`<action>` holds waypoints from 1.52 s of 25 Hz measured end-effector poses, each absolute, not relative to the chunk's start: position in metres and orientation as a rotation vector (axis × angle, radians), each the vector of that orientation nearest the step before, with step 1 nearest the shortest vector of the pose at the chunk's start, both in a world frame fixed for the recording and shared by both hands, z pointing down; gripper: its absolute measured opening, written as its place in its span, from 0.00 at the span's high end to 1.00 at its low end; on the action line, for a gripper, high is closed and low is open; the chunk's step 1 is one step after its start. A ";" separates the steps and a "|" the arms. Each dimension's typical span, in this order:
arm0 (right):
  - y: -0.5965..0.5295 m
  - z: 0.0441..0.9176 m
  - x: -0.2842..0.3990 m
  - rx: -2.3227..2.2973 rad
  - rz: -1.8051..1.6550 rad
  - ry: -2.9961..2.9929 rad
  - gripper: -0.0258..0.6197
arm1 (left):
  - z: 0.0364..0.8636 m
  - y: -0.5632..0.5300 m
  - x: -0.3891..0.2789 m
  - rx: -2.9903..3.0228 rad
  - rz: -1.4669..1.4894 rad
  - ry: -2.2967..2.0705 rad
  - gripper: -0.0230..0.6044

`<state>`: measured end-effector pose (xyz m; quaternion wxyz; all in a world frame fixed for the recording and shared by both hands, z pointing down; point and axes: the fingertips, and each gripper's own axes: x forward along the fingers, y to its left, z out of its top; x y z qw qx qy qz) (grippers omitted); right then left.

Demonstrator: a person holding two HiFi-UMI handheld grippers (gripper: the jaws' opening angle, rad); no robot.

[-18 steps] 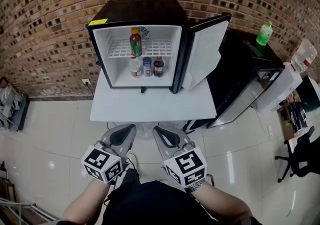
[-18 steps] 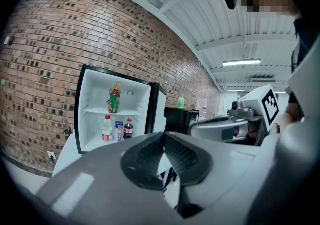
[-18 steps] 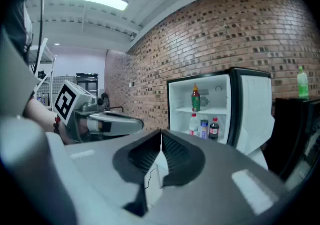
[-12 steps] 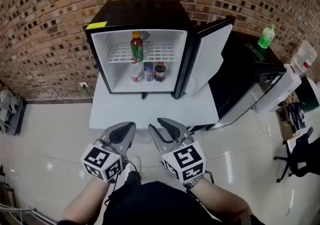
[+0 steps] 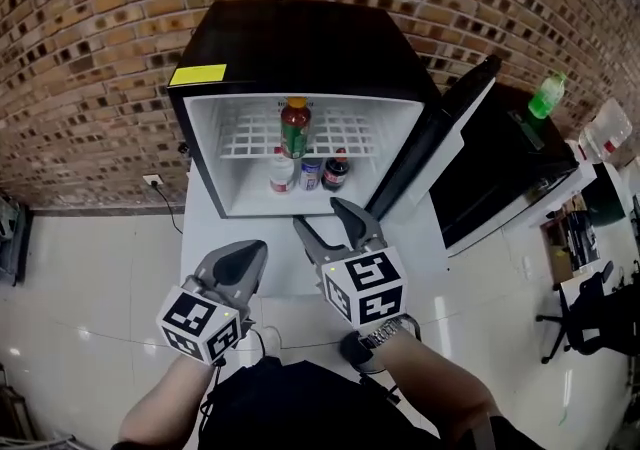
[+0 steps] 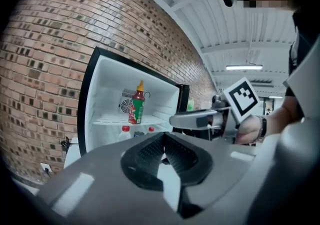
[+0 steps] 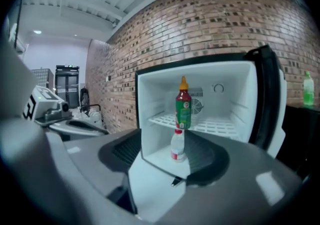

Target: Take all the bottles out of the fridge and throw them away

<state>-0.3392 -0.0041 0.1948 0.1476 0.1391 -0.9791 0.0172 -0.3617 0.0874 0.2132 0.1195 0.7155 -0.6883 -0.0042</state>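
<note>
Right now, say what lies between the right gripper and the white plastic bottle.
Only bare white table top and the white fridge floor; the right gripper view shows this between its open jaws.

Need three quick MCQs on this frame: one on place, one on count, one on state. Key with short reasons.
1. In the fridge, the green-labelled bottle stands on:
A. the wire shelf
B. the floor
C. the door rack

2. Bottles inside the fridge:
A. two
B. four
C. six

3. The right gripper is:
A. shut on a bottle
B. open and empty
C. shut on the door

Key:
1 A, it sits on the grid above the three lower bottles.
2 B, one on the shelf plus three below.
3 B, its jaws stand apart, gripping nothing.
</note>
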 end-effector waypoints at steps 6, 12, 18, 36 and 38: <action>-0.063 0.198 -0.406 0.538 0.050 -2.772 0.51 | 0.221 0.073 -0.399 2.135 0.045 -1.945 0.96; -0.103 0.207 -0.450 0.618 0.057 -2.726 0.47 | 0.226 0.063 -0.429 2.169 0.066 -1.908 0.96; -0.119 0.217 -0.474 0.630 0.054 -2.693 0.47 | 0.235 0.058 -0.447 2.169 0.060 -1.872 0.96; -0.100 0.211 -0.457 0.647 -0.016 -2.729 0.54 | 0.237 0.061 -0.443 2.182 0.060 -1.852 0.96; -0.094 0.211 -0.448 0.645 -0.016 -2.730 0.54 | 0.236 0.062 -0.436 2.193 0.065 -1.843 0.96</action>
